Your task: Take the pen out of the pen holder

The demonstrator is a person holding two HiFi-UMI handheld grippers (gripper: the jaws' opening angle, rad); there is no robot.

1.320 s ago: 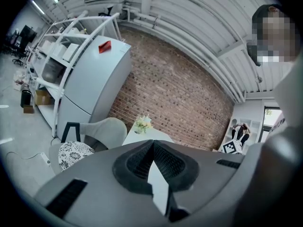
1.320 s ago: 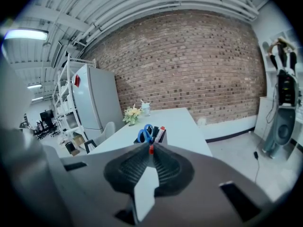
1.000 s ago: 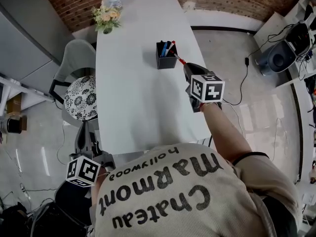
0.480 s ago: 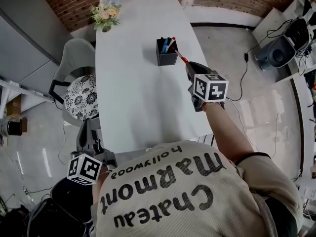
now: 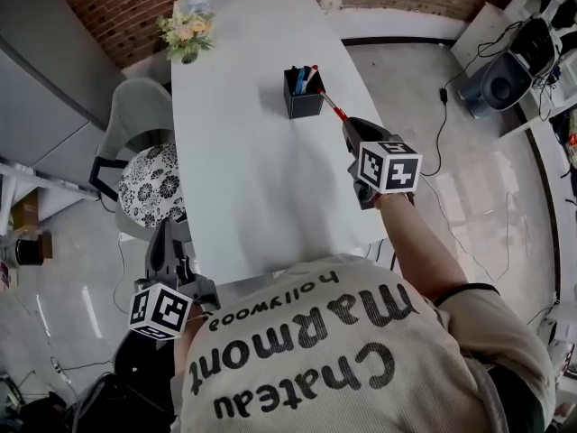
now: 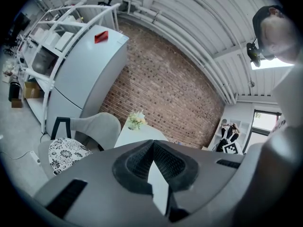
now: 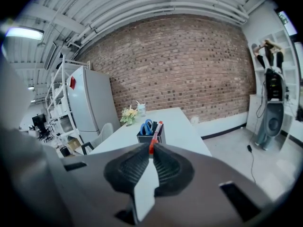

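While the right claw (image 5: 347, 124) is clamped on the near end of the red pen (image 5: 331, 106), the pen's far end slants up to the right rim of the black pen holder (image 5: 303, 105), upper centre of the frame on the white desk (image 5: 243, 179). At lower left, beside the desk's near edge, the left claw (image 5: 169, 234) is pressed together on nothing.

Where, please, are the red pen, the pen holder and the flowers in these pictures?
red pen (image 5: 330, 105), head view, middle of its shaft.
pen holder (image 5: 304, 106), head view, its near wall.
flowers (image 5: 187, 32), head view, the blossoms.
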